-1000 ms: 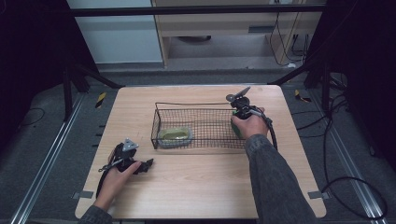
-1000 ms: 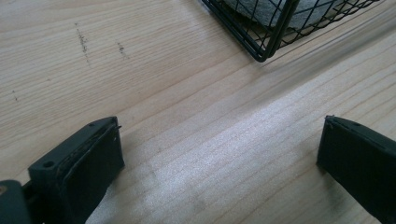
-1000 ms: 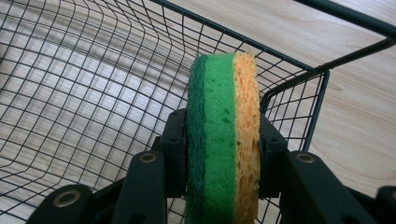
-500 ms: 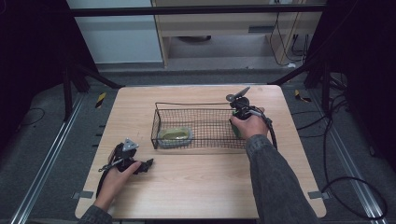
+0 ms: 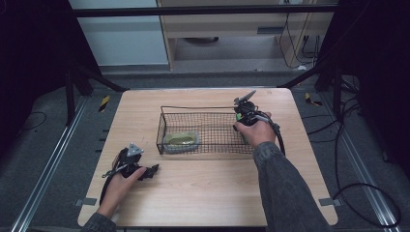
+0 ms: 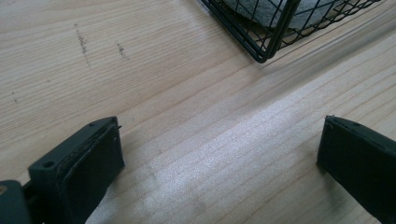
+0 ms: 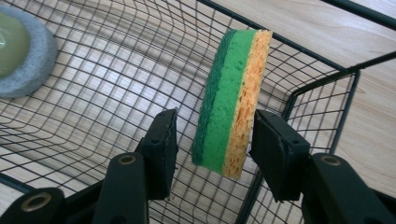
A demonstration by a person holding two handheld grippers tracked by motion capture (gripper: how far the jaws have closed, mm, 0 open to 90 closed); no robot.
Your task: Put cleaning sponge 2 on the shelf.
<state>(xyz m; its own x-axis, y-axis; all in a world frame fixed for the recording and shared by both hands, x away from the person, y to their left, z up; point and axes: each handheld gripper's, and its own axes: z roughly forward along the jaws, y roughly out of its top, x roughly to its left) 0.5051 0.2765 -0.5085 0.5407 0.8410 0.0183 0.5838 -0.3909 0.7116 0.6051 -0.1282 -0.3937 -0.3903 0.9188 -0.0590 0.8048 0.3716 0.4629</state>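
A green-and-orange sponge [image 7: 231,102] stands on edge inside the right end of the black wire basket [image 5: 208,107]. My right gripper [image 7: 212,126] reaches down into that end of the basket [image 7: 322,84], its body [image 5: 244,113] above the rim. Its jaws have just been opening. The sponge is between them, with a clear gap on the green side. A grey pad with a pale green top [image 5: 181,140] lies at the basket's left end [image 7: 18,51]. My left gripper [image 5: 150,170] rests on the table near the front left, jaws wide apart over bare wood [image 6: 219,149].
The basket's near left corner [image 6: 266,51] is just beyond the left gripper. The wooden table [image 5: 203,193] has free room in front of the basket. Black frame legs and cables stand on the floor around the table.
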